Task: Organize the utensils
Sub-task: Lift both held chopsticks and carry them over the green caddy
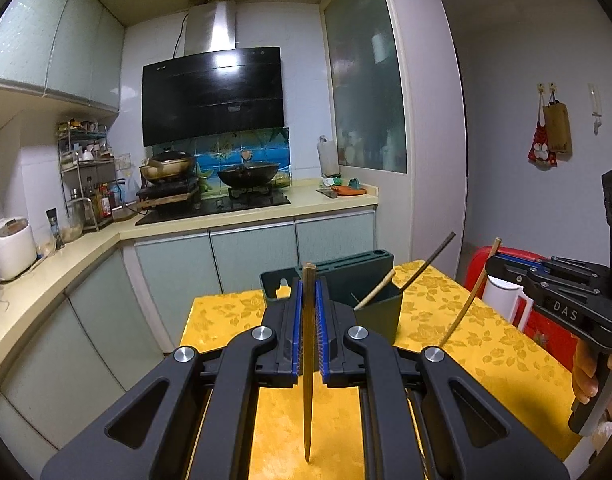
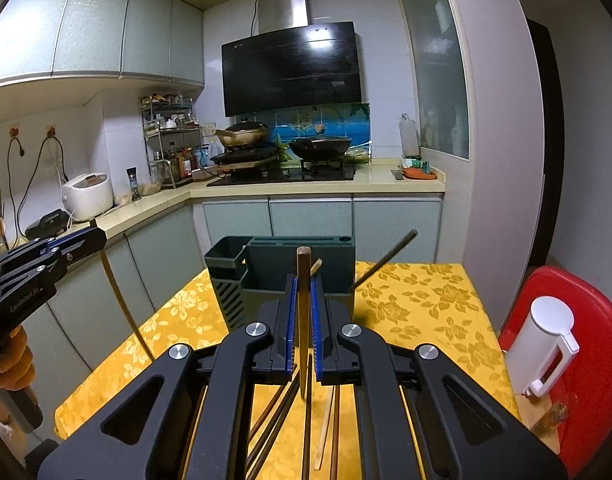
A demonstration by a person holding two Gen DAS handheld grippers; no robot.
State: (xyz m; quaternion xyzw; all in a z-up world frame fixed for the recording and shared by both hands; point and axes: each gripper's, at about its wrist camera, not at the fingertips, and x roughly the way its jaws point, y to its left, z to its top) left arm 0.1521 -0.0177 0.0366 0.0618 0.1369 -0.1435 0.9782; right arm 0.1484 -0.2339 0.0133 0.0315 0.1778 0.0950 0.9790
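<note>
My left gripper is shut on a light bamboo chopstick that stands upright above the yellow-clothed table. In the right wrist view my right gripper is shut on another upright chopstick. Each gripper also shows in the other's view, the right gripper with its slanted stick, the left gripper with its own. A dark green utensil holder stands ahead; two chopsticks lean in its side cup. Several loose chopsticks lie on the cloth under the right gripper.
A red stool with a white jug stands right of the table. Beyond the table runs an L-shaped counter with a hob and two woks, a rice cooker and a spice rack.
</note>
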